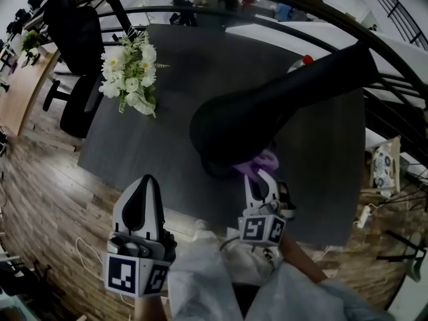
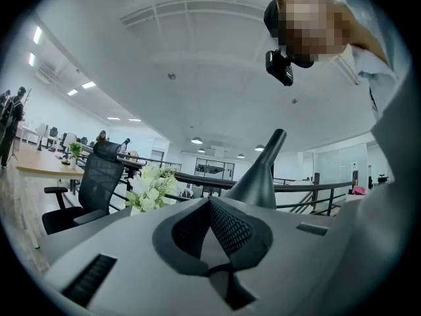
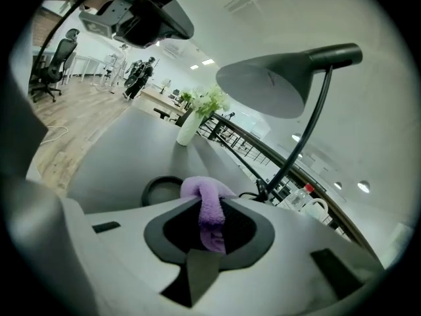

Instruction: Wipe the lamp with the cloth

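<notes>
The black lamp [image 1: 249, 120] stands on the dark table [image 1: 180, 152], its wide shade hanging over the near part of the table and its arm rising to the upper right. In the right gripper view the shade [image 3: 263, 84] is overhead and the round lamp base [image 3: 160, 191] lies just ahead. My right gripper [image 1: 261, 177] sits under the shade's near rim, shut on a purple cloth [image 1: 259, 162] [image 3: 209, 208] that bunches out past the jaws. My left gripper [image 1: 145, 182] is shut on nothing, at the table's front edge, left of the lamp.
A white vase of white flowers [image 1: 131, 72] [image 3: 196, 114] stands at the table's far left. A red-capped bottle [image 3: 300, 196] and a white mug [image 3: 320, 209] sit behind the lamp. Black office chairs [image 1: 77, 52] stand left of the table; a railing runs behind it.
</notes>
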Available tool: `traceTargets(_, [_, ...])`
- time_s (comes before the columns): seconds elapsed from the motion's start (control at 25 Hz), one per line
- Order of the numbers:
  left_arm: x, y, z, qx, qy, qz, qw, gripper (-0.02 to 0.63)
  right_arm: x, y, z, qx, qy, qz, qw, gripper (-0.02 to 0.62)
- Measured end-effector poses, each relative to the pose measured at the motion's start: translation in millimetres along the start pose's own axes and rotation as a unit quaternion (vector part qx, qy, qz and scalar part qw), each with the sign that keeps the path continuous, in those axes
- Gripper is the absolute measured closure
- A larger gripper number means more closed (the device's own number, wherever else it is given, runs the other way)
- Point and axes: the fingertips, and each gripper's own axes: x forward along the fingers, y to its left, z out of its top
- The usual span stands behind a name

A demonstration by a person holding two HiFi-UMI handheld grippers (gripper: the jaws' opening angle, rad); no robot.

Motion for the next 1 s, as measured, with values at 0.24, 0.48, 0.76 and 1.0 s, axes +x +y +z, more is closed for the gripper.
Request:
traceTargets(0.24, [-8.1, 10.2, -5.6, -0.005, 0.013, 0.002, 0.9999, 0.6, 10.5, 40.0, -24.8, 0.037, 0.045, 0.047, 0.997, 0.532])
traceTargets(0.48, [-17.2, 24.5, -10.0, -0.007, 0.018, 0.015, 0.9997, 0.6, 28.7, 62.7, -28.5, 0.037, 0.058, 0.059, 0.996, 0.532])
traceTargets(0.76, [-31.6, 40.1, -11.1, -0.003, 0.021, 0.029, 0.9993, 0.6, 50.7, 78.0, -13.8, 0.027, 0.054, 0.067, 0.996, 0.532])
traceTargets(1.0, [-43.2, 56.4, -9.1, 0.001, 0.015, 0.049, 0.9987, 0.6, 70.4, 102.3, 10.9, 0.018, 0.036, 0.079, 0.996, 0.532])
